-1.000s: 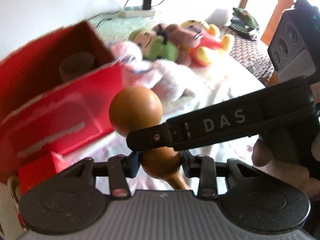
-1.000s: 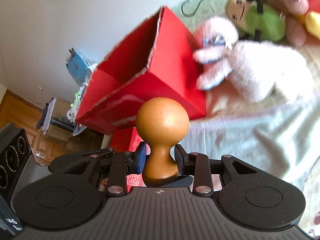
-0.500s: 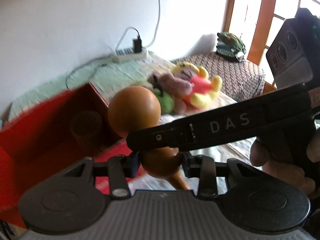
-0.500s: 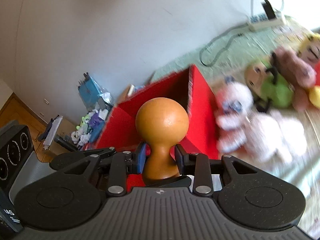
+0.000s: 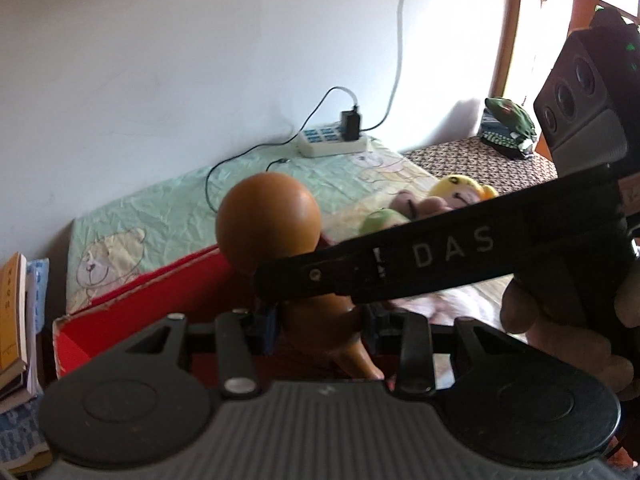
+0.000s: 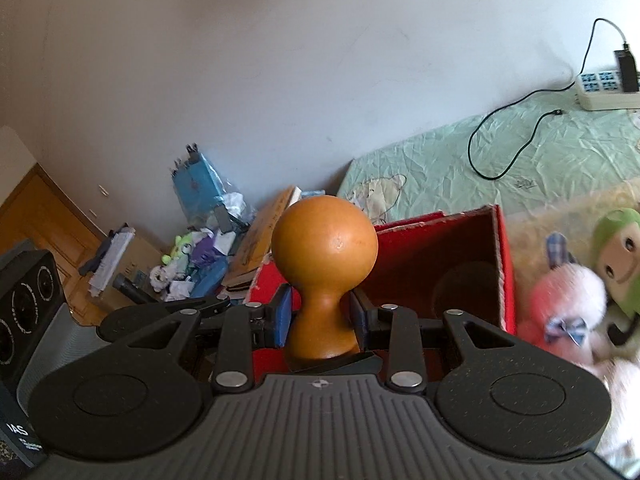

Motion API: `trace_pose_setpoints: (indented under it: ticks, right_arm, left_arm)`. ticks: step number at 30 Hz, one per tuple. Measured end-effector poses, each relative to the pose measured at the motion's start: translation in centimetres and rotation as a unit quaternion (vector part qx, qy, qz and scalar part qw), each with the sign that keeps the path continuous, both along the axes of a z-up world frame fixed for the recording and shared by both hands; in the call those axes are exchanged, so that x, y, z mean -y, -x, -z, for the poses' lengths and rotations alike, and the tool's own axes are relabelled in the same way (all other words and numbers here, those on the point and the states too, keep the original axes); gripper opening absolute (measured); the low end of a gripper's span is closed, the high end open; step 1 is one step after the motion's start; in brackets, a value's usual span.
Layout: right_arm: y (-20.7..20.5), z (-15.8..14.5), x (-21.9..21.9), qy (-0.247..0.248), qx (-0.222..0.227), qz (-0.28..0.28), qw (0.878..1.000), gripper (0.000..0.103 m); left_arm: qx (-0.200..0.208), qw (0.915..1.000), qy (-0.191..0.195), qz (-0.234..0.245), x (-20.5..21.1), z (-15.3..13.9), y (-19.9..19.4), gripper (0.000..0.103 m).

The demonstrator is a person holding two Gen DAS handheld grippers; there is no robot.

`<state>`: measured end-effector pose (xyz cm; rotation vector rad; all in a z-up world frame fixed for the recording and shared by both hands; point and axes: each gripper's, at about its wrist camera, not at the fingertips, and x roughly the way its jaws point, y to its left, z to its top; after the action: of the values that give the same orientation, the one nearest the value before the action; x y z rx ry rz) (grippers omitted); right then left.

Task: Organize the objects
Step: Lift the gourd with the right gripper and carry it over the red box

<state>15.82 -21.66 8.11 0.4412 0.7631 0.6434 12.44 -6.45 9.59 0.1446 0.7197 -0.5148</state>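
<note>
An orange-brown gourd (image 5: 268, 220) with a round top is held by both grippers at once. My left gripper (image 5: 320, 320) is shut on its lower bulb. My right gripper (image 6: 320, 316) is shut on the narrow neck of the gourd (image 6: 324, 240). In the left wrist view a black finger (image 5: 440, 256) of the right gripper crosses in front of the gourd, with a person's hand (image 5: 560, 320) behind it. An open red box (image 6: 440, 248) sits on the bed just beyond and below the gourd, with a dark round thing (image 6: 464, 288) inside. The same box (image 5: 160, 300) shows low in the left wrist view.
Plush toys lie right of the box: a pink one (image 6: 568, 304), a green one (image 6: 620, 256) and a yellow one (image 5: 460, 192). A power strip (image 5: 332, 140) with cables rests by the wall. Books (image 5: 12, 320) and floor clutter (image 6: 192, 256) are left of the bed.
Both grippers have risen together with the gourd. The red box and plush toys have dropped lower in both views, and more wall shows.
</note>
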Motion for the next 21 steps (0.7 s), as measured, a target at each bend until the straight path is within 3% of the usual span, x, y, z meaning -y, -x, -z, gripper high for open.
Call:
trace_pose_setpoints:
  ticks: [10, 21]
  right_arm:
    - [-4.3, 4.1, -3.1, 0.032, -0.077, -0.007, 0.997, 0.034]
    - [-5.6, 7.8, -4.1, 0.049, -0.138, -0.002, 0.989, 0.034]
  left_arm:
    - [-0.077, 0.9969, 0.011, -0.005, -3.1, 4.8, -4.4, 0.038]
    - [-0.142, 0.9896, -0.024, 0.001, -2.7, 8.8, -6.8, 0.038]
